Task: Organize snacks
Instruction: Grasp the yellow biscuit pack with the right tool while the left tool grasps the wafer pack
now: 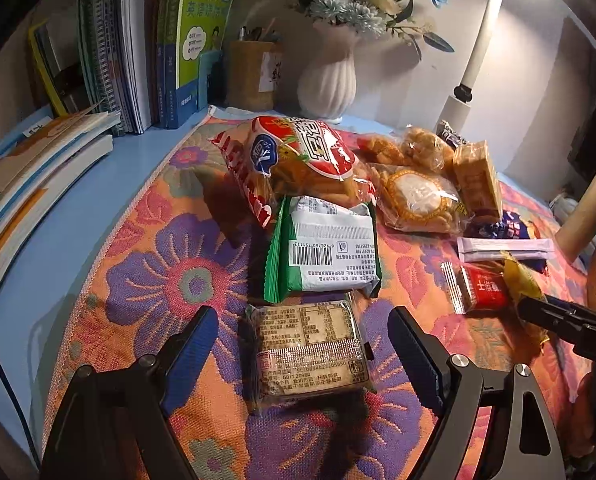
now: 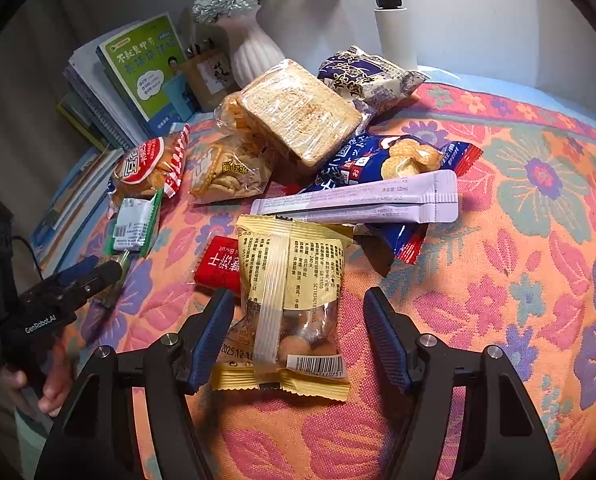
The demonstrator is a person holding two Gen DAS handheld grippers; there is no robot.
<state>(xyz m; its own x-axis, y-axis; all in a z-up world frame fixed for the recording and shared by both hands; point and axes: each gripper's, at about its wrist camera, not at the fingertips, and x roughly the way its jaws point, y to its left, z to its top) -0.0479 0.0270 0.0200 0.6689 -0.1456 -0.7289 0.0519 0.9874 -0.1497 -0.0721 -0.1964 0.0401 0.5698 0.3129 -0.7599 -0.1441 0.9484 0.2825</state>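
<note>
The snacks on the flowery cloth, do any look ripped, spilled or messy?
None looks ripped or spilled. They are just jumbled: the toast pack leans tilted on other bags, and two white stick packets lie across the blue cracker bag.

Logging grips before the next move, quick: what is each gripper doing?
Left gripper: open, straddling the brown snack pack, not gripping.
Right gripper: open around the yellow snack packet.

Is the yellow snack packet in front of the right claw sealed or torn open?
Sealed: the yellow snack packet lies flat, both crimped ends intact.
</note>
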